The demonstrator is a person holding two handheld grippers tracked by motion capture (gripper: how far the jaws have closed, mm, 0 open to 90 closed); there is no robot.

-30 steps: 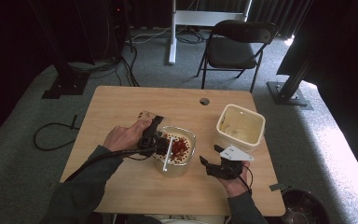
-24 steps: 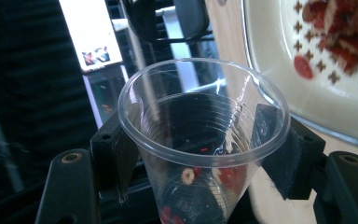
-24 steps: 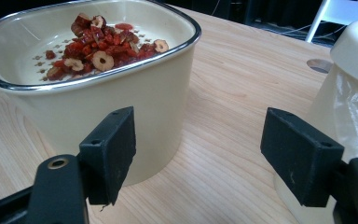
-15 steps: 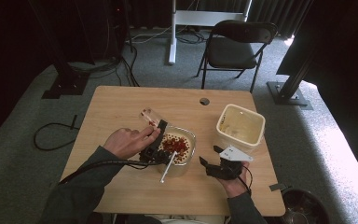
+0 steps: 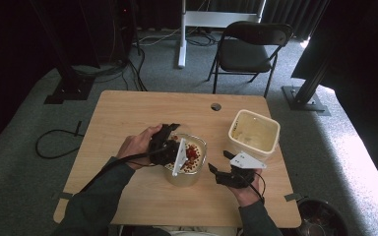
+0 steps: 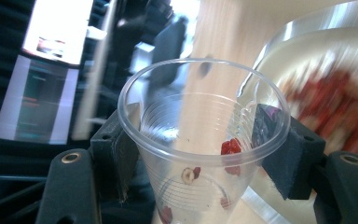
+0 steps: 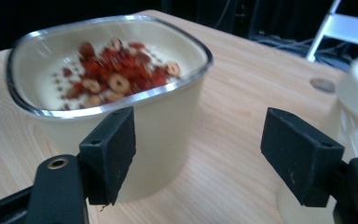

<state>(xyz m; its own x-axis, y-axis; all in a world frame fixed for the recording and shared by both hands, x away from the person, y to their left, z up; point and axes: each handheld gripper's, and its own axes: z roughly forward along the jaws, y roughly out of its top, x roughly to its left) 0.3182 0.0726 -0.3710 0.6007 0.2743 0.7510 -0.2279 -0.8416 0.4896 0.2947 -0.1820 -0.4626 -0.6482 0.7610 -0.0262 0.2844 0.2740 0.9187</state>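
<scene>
The left gripper (image 6: 200,140) is clenched on a clear plastic cup (image 6: 200,154), its 2 black jaws pressing the cup's ribbed wall from either side just under the rim. In the left gripper view a few red pieces and 1 pale ring-shaped piece lie in the cup's bottom. In the high view this gripper (image 5: 170,147) sits over the left rim of a cream container with a metal rim (image 5: 189,169), near the middle of the wooden table (image 5: 128,113); whether the cup touches that rim I cannot tell. The container holds red pieces mixed with pale rings (image 7: 116,70).

The right gripper (image 7: 198,144) is released, jaws wide apart and holding nothing. In the right gripper view its left jaw stands just in front of the container's wall. In the high view it (image 5: 219,169) rests near the table's near edge, just right of the container.

A second cream container (image 5: 253,132), empty, stands farther right. Beyond the table's far edge is a black folding chair (image 5: 248,49).
</scene>
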